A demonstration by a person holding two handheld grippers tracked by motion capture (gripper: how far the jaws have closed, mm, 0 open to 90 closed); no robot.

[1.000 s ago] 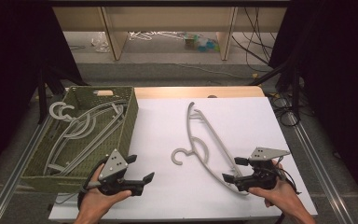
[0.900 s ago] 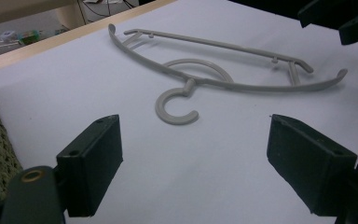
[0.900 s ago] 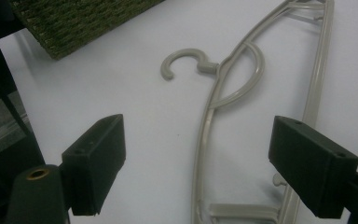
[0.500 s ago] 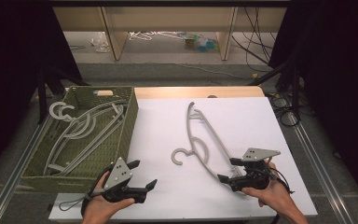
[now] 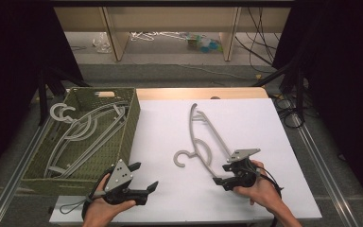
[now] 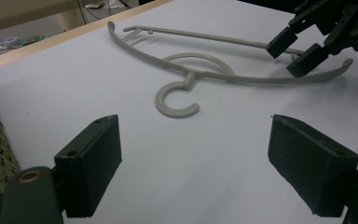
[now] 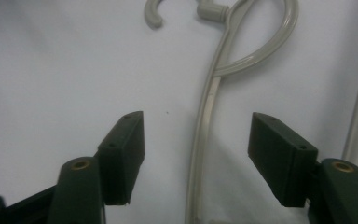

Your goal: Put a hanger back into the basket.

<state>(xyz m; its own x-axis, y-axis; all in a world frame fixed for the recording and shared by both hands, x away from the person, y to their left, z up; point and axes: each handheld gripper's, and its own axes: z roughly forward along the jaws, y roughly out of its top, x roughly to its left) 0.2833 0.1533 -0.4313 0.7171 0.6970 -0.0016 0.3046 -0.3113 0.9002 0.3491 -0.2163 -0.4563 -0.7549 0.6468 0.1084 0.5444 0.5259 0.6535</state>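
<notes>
Right gripper (image 5: 221, 174) astride near arm of grey plastic hanger (image 5: 203, 137) on white tabletop (image 5: 264, 127), jaws just closing, not yet gripping. Left gripper (image 5: 144, 177) spread wide, empty.

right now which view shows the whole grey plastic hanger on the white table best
The high view: the grey plastic hanger lies whole on the white table, hook to both arm tips. The left gripper view shows it low and slanted, one end behind the right tongs. The right gripper view shows just its hook, loop and one arm.
</notes>
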